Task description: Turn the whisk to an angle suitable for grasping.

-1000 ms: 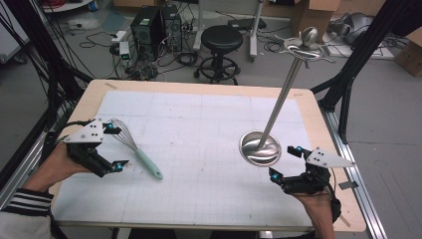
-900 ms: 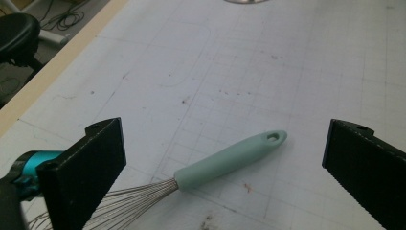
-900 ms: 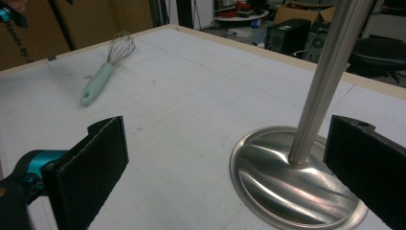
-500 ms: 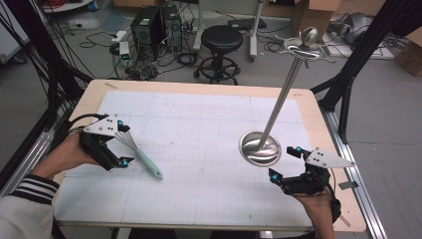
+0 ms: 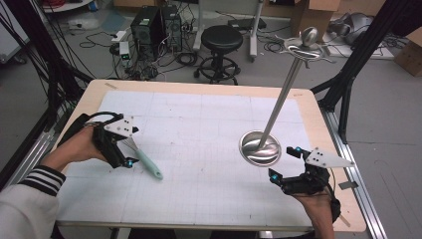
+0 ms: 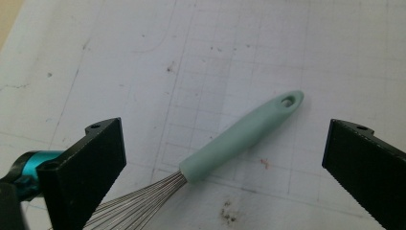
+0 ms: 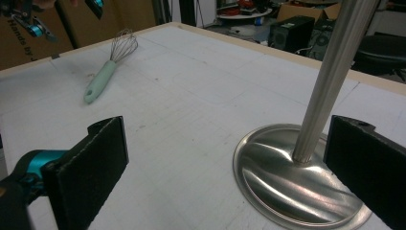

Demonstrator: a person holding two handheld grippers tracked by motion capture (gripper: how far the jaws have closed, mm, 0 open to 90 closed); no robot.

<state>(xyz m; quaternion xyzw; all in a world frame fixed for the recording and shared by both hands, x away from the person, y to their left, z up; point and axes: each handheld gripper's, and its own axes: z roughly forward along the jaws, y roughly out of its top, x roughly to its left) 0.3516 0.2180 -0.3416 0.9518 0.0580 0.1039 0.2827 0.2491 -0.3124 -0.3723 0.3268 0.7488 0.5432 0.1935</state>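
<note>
on the white table, the whisk lies between the spread left tool.

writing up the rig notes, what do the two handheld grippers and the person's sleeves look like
Both the left gripper and right gripper are black, with flat ribbed black jaws, teal accents near the jaws and a grey three-cornered plate on top. A black cable loops from the left one. The left arm wears a white sleeve with a black-striped cuff.

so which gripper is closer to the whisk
Left. The left gripper hovers right over the whisk, fingers open either side of it. The right gripper sits across the table by the metal stand.
</note>
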